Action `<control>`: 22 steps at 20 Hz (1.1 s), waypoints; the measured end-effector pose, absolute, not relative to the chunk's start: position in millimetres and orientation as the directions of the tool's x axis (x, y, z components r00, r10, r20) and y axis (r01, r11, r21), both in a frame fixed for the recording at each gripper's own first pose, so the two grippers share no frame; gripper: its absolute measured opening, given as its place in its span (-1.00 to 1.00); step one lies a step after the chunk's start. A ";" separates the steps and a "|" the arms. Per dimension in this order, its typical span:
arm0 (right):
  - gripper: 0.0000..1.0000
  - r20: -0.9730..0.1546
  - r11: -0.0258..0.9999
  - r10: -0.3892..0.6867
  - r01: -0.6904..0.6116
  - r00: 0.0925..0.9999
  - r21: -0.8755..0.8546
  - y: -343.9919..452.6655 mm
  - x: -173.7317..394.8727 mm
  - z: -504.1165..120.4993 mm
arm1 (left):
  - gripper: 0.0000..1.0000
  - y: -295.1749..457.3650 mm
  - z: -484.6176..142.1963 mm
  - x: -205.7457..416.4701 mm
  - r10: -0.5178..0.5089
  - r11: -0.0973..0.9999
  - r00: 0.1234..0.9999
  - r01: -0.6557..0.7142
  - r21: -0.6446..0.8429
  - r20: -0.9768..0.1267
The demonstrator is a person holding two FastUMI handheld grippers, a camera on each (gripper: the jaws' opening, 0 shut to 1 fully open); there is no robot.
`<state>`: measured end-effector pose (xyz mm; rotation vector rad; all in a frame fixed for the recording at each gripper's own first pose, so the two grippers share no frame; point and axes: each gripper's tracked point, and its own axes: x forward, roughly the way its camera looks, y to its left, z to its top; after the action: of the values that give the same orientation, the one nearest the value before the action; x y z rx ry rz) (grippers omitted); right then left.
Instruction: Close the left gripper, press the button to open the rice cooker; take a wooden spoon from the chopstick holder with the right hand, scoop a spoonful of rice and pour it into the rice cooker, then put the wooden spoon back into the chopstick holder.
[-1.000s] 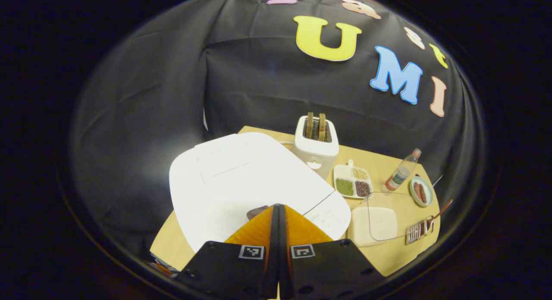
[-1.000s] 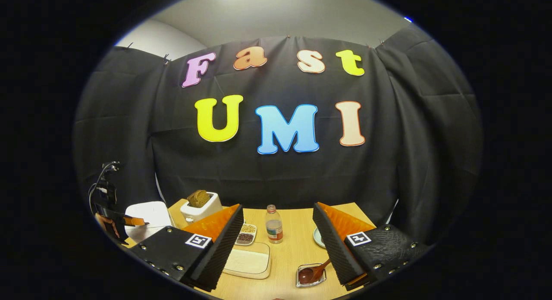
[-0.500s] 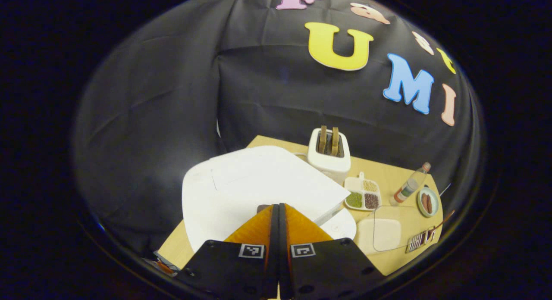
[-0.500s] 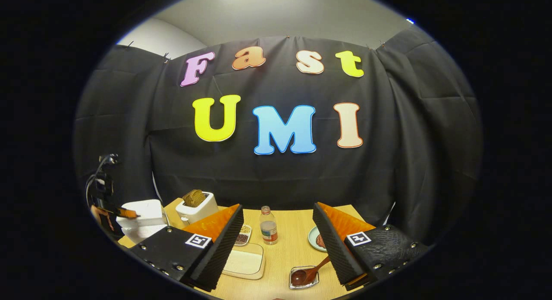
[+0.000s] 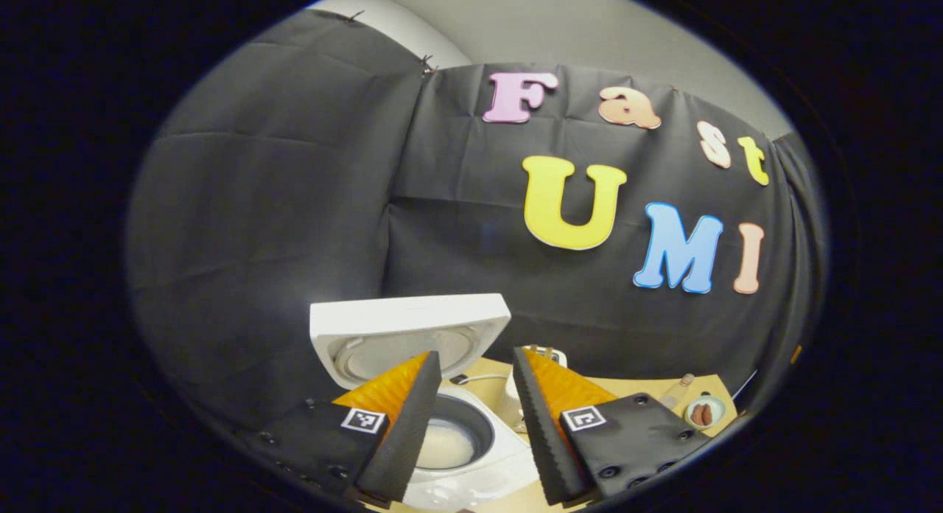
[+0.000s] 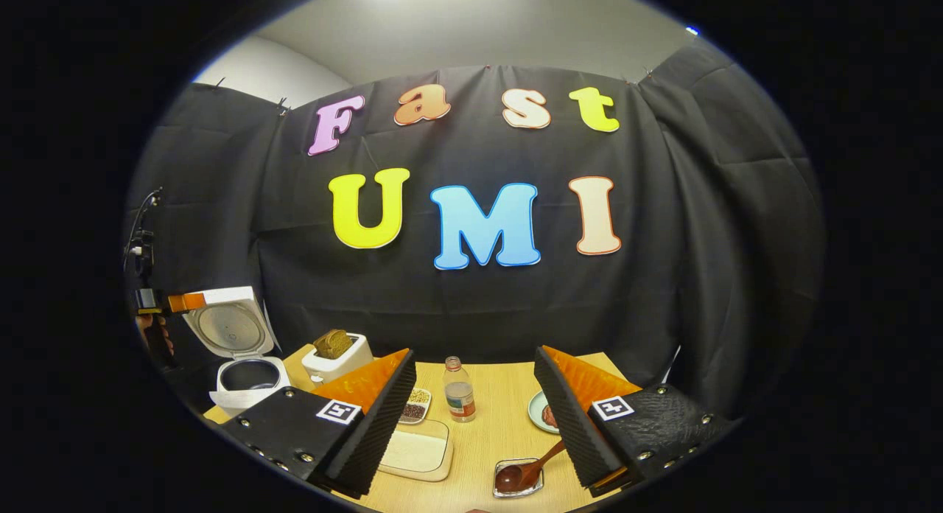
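Both of your grippers are standing with fingers spread and gripping nothing: the left gripper (image 5: 471,424) over the white rice cooker (image 5: 457,443), whose lid (image 5: 409,336) is standing upright above the bowl. Your right gripper (image 6: 475,424) is hovering over the table (image 6: 501,395); the wooden spoon (image 6: 527,469) is lying bowl-down in the chopstick holder (image 6: 518,477), its handle slanting up to the right.

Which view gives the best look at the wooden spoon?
The right gripper view: the wooden spoon lies near and unobstructed, its bowl in the chopstick holder and its handle slanting up toward one finger of the open right claw. I cannot pick it out in the left gripper view.
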<state>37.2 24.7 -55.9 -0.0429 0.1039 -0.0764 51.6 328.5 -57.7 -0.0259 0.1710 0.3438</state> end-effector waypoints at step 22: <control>0.89 -0.432 0.971 -0.166 0.224 0.887 0.087 -124.7 59.5 -249.6 | 0.94 142.5 -4.6 4.4 0.070 0.983 0.996 -0.078 0.164 0.054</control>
<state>59.5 -124.7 -249.6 0.1363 0.4363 -0.2034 4.4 142.5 -4.6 0.1671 -0.0480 0.0739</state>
